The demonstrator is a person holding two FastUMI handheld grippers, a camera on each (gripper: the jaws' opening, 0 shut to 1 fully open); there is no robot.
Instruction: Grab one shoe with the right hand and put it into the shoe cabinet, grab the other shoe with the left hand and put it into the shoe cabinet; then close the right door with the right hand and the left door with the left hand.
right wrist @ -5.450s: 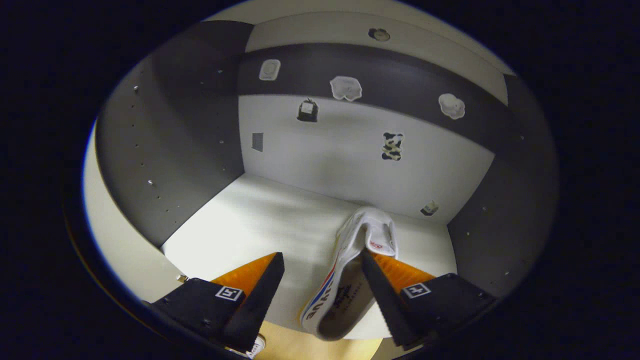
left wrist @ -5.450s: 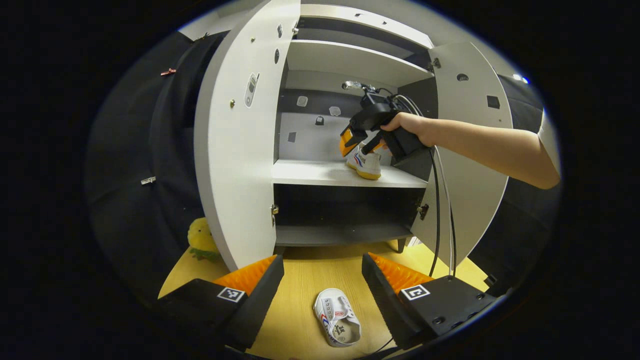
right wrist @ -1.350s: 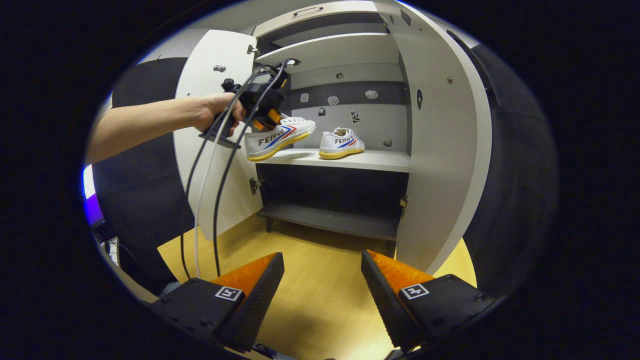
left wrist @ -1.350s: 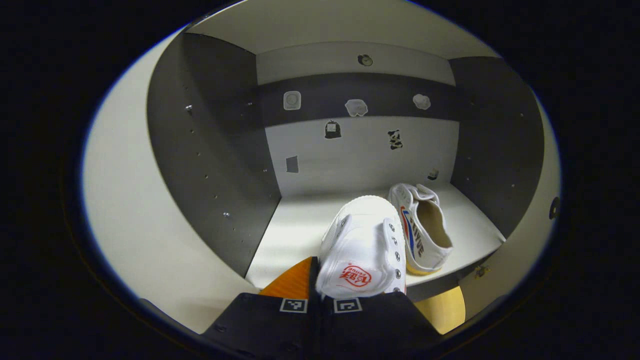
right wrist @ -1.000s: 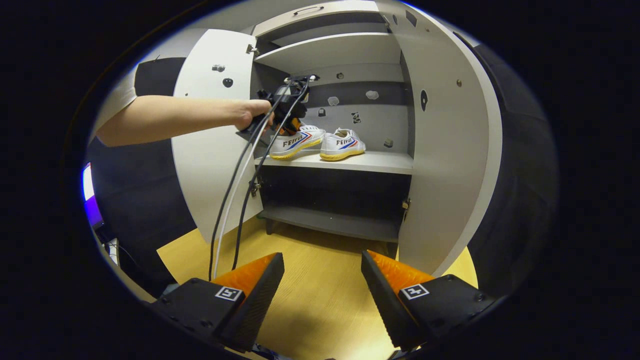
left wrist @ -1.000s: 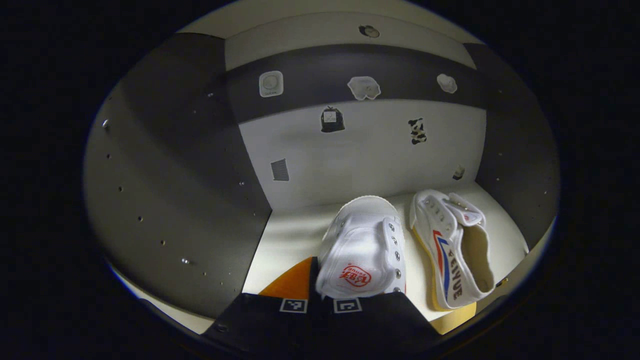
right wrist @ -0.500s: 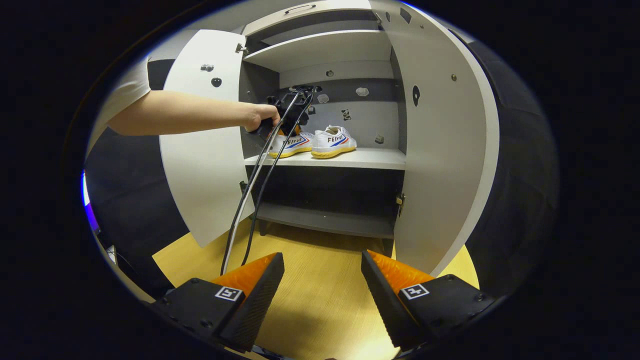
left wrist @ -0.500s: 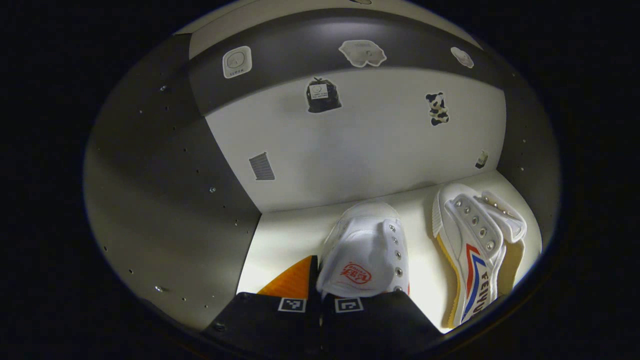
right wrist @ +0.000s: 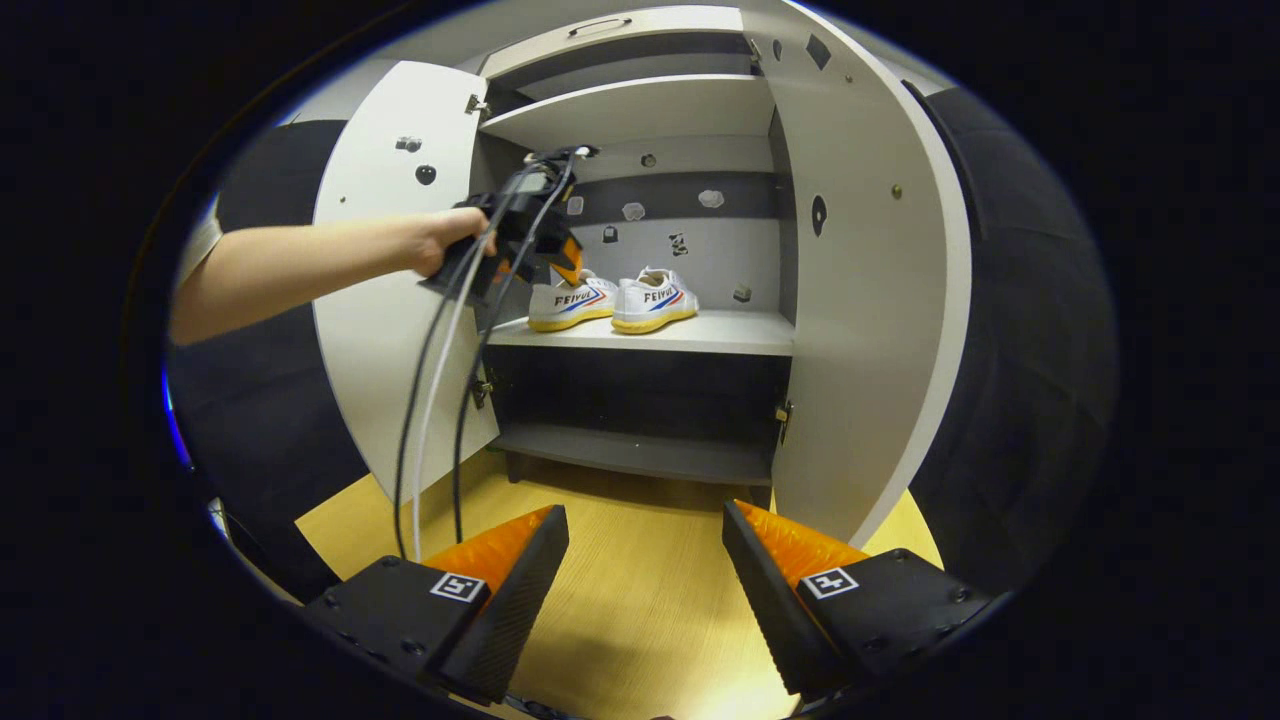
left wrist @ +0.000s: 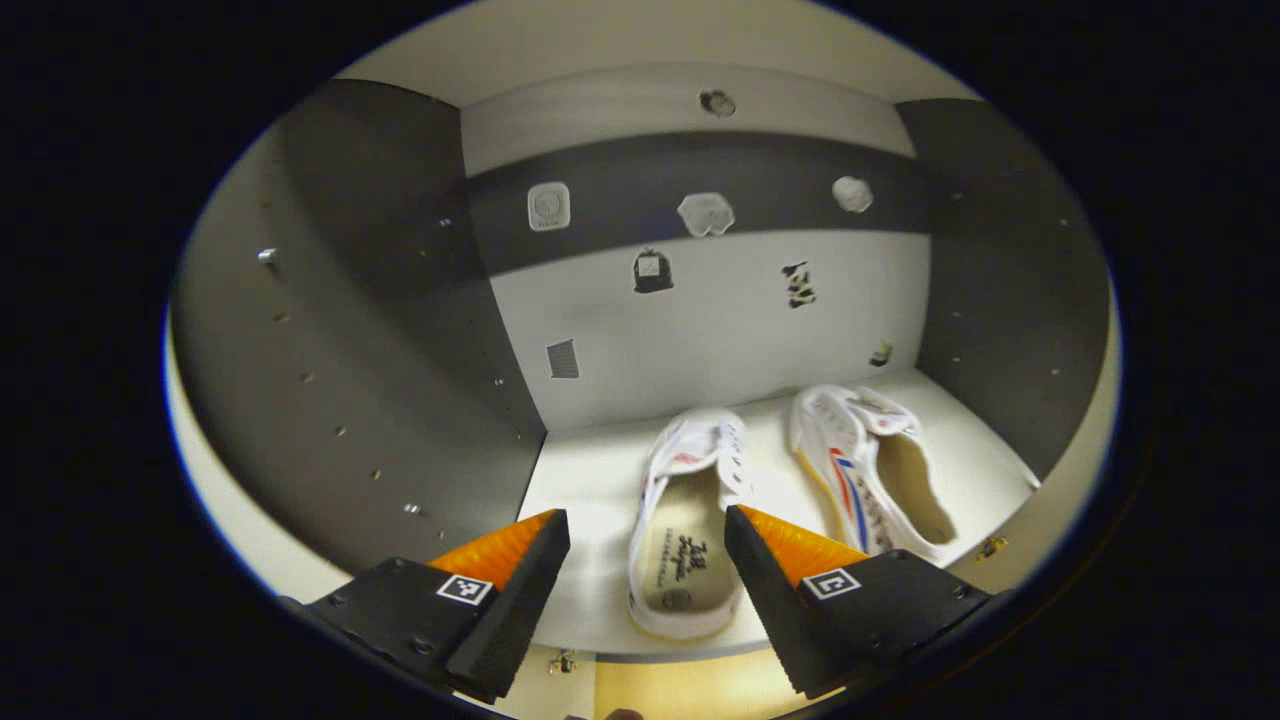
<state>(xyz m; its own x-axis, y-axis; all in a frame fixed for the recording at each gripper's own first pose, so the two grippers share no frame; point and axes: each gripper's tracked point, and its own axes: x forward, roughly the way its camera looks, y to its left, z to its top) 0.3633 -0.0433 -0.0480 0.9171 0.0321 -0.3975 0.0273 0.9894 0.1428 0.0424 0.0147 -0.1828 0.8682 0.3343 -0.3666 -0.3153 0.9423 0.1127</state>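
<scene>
Shoes [left wrist: 686, 530] [left wrist: 868, 470] are sitting side by side on the cabinet's middle shelf [left wrist: 590, 480]; left gripper [left wrist: 646, 560], spread wide, is straddling the near-left one, risking snagging it; right gripper [right wrist: 645, 570] is hanging open.

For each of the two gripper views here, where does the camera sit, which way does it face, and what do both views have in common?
Left gripper view: rides the open left gripper at the middle shelf, facing the cabinet's back wall.
Right gripper view: rides the open right gripper, back over the floor, facing the open cabinet; a hand shows.
Shared: both shoes, left shoe and right shoe.
</scene>
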